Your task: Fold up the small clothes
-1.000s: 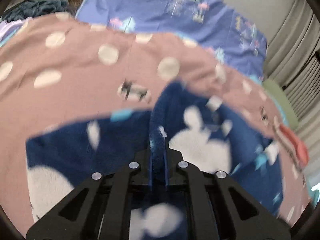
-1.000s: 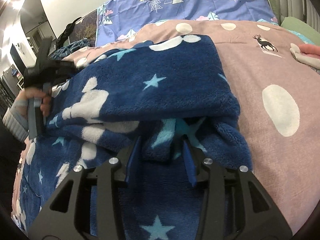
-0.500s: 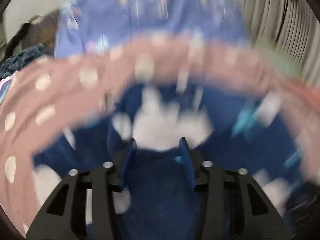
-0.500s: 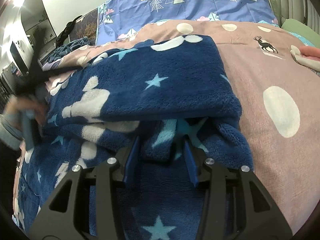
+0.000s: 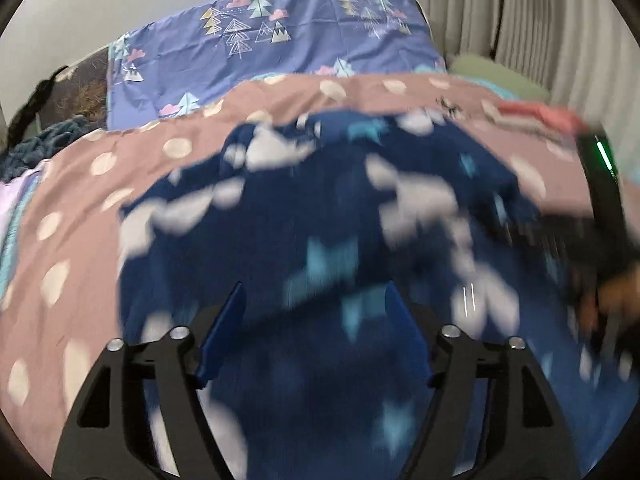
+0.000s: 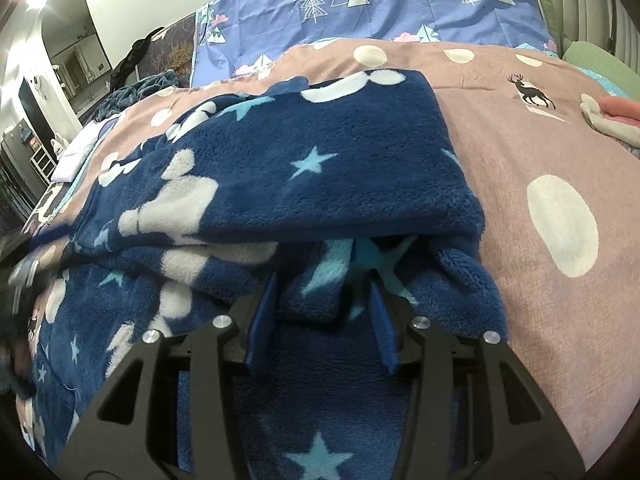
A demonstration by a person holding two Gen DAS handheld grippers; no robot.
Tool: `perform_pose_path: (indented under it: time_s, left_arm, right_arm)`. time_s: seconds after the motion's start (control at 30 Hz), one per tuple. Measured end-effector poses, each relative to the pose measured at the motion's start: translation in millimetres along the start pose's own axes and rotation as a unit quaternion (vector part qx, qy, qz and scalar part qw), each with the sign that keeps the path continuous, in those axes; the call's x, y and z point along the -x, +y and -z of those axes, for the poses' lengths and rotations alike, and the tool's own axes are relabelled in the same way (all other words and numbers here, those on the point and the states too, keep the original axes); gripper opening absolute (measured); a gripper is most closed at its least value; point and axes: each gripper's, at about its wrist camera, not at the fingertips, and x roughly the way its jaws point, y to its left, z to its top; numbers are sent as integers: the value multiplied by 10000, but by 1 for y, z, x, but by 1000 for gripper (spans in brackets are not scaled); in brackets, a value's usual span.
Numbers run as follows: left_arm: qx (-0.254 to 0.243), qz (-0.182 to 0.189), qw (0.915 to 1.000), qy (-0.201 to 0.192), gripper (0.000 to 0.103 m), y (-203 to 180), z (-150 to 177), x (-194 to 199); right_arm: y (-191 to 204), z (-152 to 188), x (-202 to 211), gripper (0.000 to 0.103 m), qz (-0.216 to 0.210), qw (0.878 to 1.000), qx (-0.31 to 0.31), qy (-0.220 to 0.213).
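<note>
Two grippers work over a navy fleece garment (image 6: pixel 320 168) lying folded on the pink dotted bed cover (image 6: pixel 552 152). Right gripper (image 6: pixel 322 304) has its blue fingers (image 6: pixel 262 316) closed partway on a bunched fold at the garment's near edge. Left gripper (image 5: pixel 314 320), its jaws just opened wide, holds nothing above the blurred fleece.

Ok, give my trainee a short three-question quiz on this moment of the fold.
1. True or false: the left hand-held gripper is clamped on the navy fleece garment.
2. What lies between the fingers of the right hand-held gripper?
3. The deer print is on: A) the pink dotted cover, B) the tree-print sheet.

Key: 1 false, its jaws have just been opening and are empty; 2 a fold of the garment; 3 A.
</note>
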Motion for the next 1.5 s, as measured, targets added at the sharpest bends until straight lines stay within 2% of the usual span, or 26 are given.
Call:
perform_pose_path:
  time_s: [0.07, 0.13, 0.2, 0.23, 0.3, 0.33, 0.37, 0.4, 0.43, 0.47, 0.53, 0.6, 0.73, 0.83, 0.9, 0.93, 0.97, 1.03, 1.1, 1.13, 1.2, 1.27, 1.3, 1.37, 1.43, 1.5]
  left_arm:
    - [-12, -190, 9998, 21, 74, 0, 26, 19]
    - [239, -395, 9989, -32, 74, 8, 54, 44]
    - [671, -418, 9967, -162, 77, 23, 81, 69]
    - [831, -410, 9955, -209, 79, 28, 89, 77]
    - [1212, -482, 9911, -270, 80, 42, 112, 94]
    - [1358, -510, 9891, -247, 80, 48, 121, 99]
    - [1483, -521, 9873, -219, 80, 52, 129, 102]
    - [1656, -493, 9848, -159, 80, 56, 138, 105]
    - [1771, -428, 9832, -105, 80, 57, 145, 106]
    - [1895, -276, 9815, -17, 80, 57, 155, 106]
    - [1919, -154, 9813, 84, 80, 52, 166, 105]
    - [1866, -115, 9823, 126, 80, 44, 176, 105]
    - [1936, 76, 9810, 63, 80, 39, 185, 112]
    - [1896, 118, 9817, 98, 80, 36, 189, 117]
    - [1889, 121, 9818, 149, 80, 34, 191, 119]
    - [1877, 136, 9820, 161, 80, 32, 192, 122]
    - [1853, 168, 9824, 168, 80, 29, 193, 125]
    - [1795, 205, 9834, 182, 80, 25, 197, 130]
    - [1752, 277, 9839, 224, 80, 22, 202, 134]
    - [1730, 320, 9841, 242, 80, 20, 204, 134]
    - [1694, 297, 9848, 237, 80, 18, 207, 134]
    - [1749, 329, 9838, 225, 80, 17, 209, 136]
    - [1784, 391, 9829, 222, 80, 17, 210, 138]
    - [1790, 606, 9817, 224, 80, 13, 213, 144]
    - [1758, 853, 9805, 224, 78, 9, 215, 148]
    - [1757, 1196, 9769, 222, 70, 3, 218, 152]
  right_arm:
    - [3, 1, 2, 45, 95, 9999, 53, -5]
    - [11, 7, 14, 44, 381, 9991, 185, -31]
    - [21, 22, 36, 41, 96, 9995, 297, -17]
    - [25, 31, 47, 40, -267, 9991, 321, 49]
    - [34, 57, 71, 40, -1391, 9892, 297, 364]
    - [38, 70, 81, 40, -1985, 9781, 245, 584]
    - [45, 88, 93, 40, -2683, 9587, 248, 911]
    - [51, 101, 101, 40, -3005, 9470, 319, 1092]
    - [59, 118, 111, 46, -3234, 9370, 442, 1249]
    - [63, 127, 115, 51, -3262, 9347, 513, 1316]
    - [68, 155, 121, 52, -3163, 9348, 532, 1527]
    - [62, 167, 127, 52, -3228, 9356, 261, 1404]
    - [62, 167, 131, 55, -3557, 9219, 12, 1534]
    - [81, 168, 127, 53, -3502, 9216, 211, 1657]
    - [90, 168, 121, 11, -3392, 9247, 201, 1715]
    - [91, 167, 120, 5, -3459, 9205, 101, 1813]
    - [89, 166, 123, 5, -3531, 9171, -74, 1849]
    - [77, 155, 147, 5, -3470, 9273, -156, 1397]
    - [62, 146, 163, 5, -2947, 9485, -53, 1157]
    - [58, 147, 165, 7, -2682, 9561, 56, 1178]
    - [51, 162, 153, 14, -2422, 9569, 120, 1596]
    - [45, 172, 152, 19, -2368, 9564, -6, 1712]
    - [39, 174, 161, 24, -2448, 9561, -81, 1606]
    - [25, 171, 181, 47, -2408, 9629, -199, 1198]
    - [1, 167, 204, 50, -2111, 9745, -351, 671]
    - [-24, 166, 217, 50, -1544, 9853, -539, 490]
